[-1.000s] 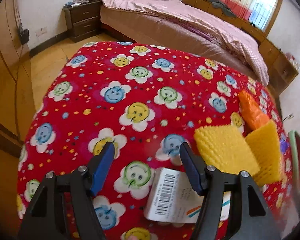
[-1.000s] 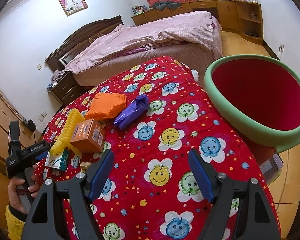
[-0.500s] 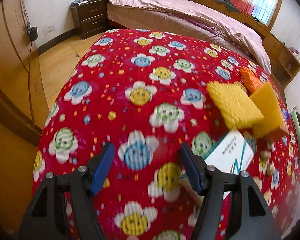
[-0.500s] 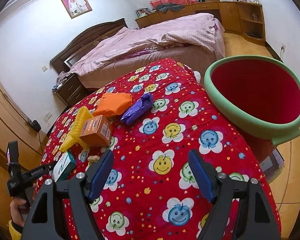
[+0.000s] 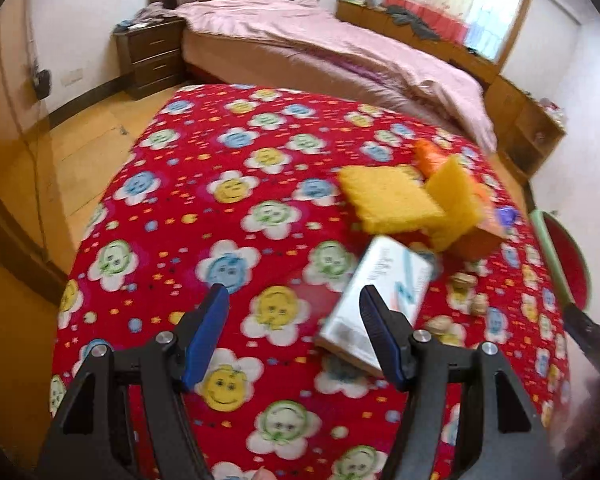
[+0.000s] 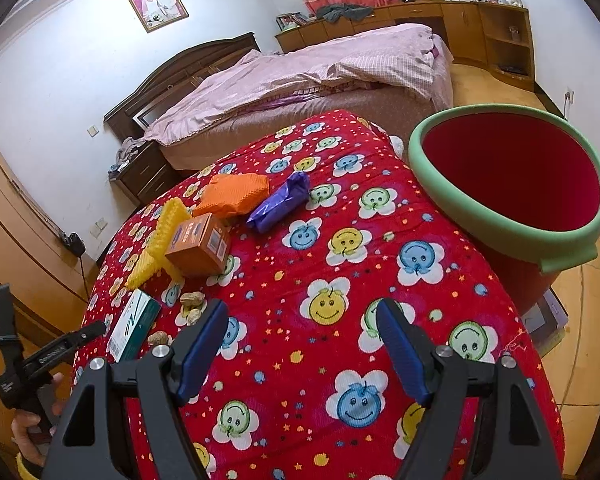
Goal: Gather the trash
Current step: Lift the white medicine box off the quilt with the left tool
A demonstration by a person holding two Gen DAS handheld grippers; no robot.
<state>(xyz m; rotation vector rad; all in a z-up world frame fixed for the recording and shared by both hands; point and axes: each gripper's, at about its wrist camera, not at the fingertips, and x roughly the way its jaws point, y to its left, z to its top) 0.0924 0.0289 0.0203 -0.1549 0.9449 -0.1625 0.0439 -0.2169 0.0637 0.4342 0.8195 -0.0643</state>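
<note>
On the red smiley-flower cloth (image 5: 236, 184) lies the trash. A white and green box (image 5: 384, 284) is just right of my left gripper (image 5: 294, 332), whose jaws are open over bare cloth. Beyond it are yellow foam netting (image 5: 388, 200), a brown carton (image 5: 478, 242) and an orange foam piece (image 5: 428, 154). My right gripper (image 6: 302, 340) hovers open and empty above the cloth. In its view I see the box (image 6: 134, 324), the carton (image 6: 200, 244), the netting (image 6: 160, 240), the orange foam (image 6: 236, 196), a purple wrapper (image 6: 280, 204) and nut shells (image 6: 190, 300).
A red bin with a green rim (image 6: 560, 256) stands off the table's right side. A hand (image 6: 32, 432) holds the left tool at the near-left corner. A bed (image 6: 320, 76), a nightstand (image 5: 152, 56) and wooden floor (image 5: 84, 148) lie beyond the table.
My left gripper has drawn back from the white and green box toward the table's near-left corner; the box now lies ahead and to the right. The right gripper has stayed put.
</note>
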